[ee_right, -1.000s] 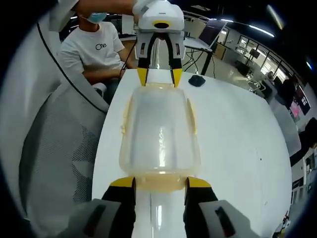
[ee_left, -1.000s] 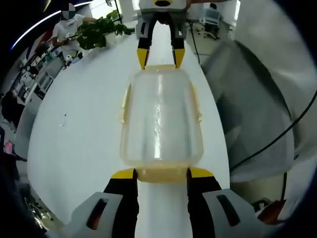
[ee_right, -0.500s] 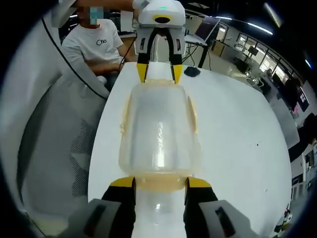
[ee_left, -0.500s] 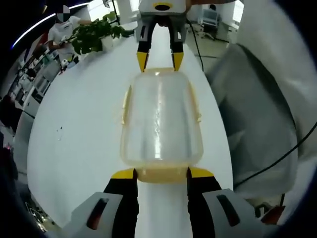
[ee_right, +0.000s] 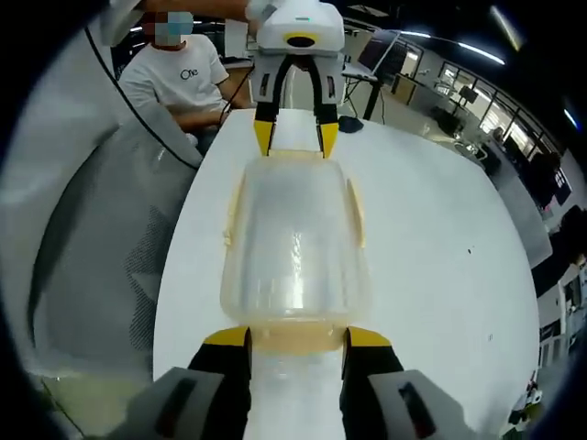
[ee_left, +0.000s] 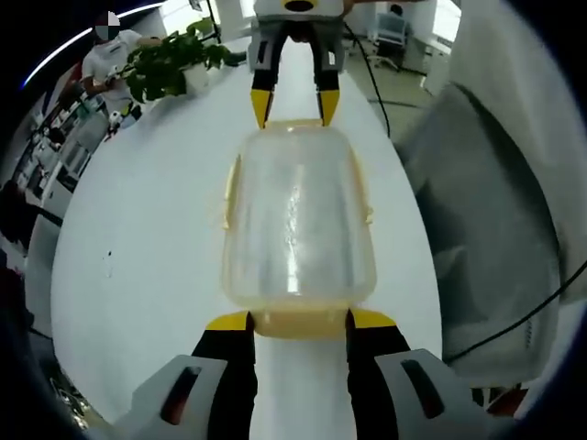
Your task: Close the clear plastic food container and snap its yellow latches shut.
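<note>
The clear plastic container (ee_left: 298,220) lies lid-side toward the cameras, with yellow latches along its sides (ee_left: 231,192) and ends. In the left gripper view, my left gripper (ee_left: 300,321) is shut on the near yellow end latch, and my right gripper (ee_left: 294,103) grips the far end. The right gripper view mirrors this. There the container (ee_right: 293,238) runs from my right gripper (ee_right: 298,337), shut on its near end latch, to my left gripper (ee_right: 295,137) at the far end. The side latches (ee_right: 354,211) stick out from the walls.
A long white table (ee_left: 138,247) lies under the container. A potted plant (ee_left: 165,64) stands at its far end. A grey mesh chair (ee_right: 92,238) is beside the table, a person in a white T-shirt (ee_right: 179,78) sits behind it, and a dark mouse (ee_right: 348,119) lies on the table.
Both views have drifted a little over the table, so the background has shifted. The container stays in the same place between the two grippers, and both grips are unchanged.
</note>
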`<state>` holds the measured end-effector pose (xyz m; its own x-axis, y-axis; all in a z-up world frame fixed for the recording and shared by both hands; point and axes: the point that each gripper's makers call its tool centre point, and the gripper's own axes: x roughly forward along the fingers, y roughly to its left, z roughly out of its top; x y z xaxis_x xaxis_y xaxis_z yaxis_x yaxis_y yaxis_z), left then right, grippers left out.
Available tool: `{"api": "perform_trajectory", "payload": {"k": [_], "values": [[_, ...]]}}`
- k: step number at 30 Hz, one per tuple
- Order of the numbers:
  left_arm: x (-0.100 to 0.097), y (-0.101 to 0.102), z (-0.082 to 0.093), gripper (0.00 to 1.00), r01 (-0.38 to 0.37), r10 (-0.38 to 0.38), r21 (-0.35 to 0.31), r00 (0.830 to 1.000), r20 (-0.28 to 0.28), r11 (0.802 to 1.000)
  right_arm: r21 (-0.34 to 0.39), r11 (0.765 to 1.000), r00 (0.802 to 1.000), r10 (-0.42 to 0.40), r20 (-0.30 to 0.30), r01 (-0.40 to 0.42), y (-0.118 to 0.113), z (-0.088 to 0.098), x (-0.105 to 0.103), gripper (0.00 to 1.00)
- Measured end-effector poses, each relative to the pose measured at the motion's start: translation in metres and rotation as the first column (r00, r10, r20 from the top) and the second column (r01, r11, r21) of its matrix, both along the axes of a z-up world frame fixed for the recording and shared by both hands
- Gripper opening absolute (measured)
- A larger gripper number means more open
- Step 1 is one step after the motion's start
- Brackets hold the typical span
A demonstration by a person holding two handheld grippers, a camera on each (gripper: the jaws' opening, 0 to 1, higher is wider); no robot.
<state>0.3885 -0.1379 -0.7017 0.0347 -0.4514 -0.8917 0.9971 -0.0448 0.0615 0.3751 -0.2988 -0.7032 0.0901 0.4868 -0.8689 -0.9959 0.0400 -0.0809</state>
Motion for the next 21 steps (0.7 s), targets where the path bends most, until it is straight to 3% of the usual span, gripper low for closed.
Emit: {"api": "perform_trajectory", "payload": {"k": [21], "values": [[0.012, -0.047, -0.018, 0.35, 0.024, -0.024, 0.019, 1.000, -0.006, 1.000, -0.017, 1.000, 1.000, -0.017, -0.015, 0.016, -0.047, -0.014, 0.009, 0.35]]}}
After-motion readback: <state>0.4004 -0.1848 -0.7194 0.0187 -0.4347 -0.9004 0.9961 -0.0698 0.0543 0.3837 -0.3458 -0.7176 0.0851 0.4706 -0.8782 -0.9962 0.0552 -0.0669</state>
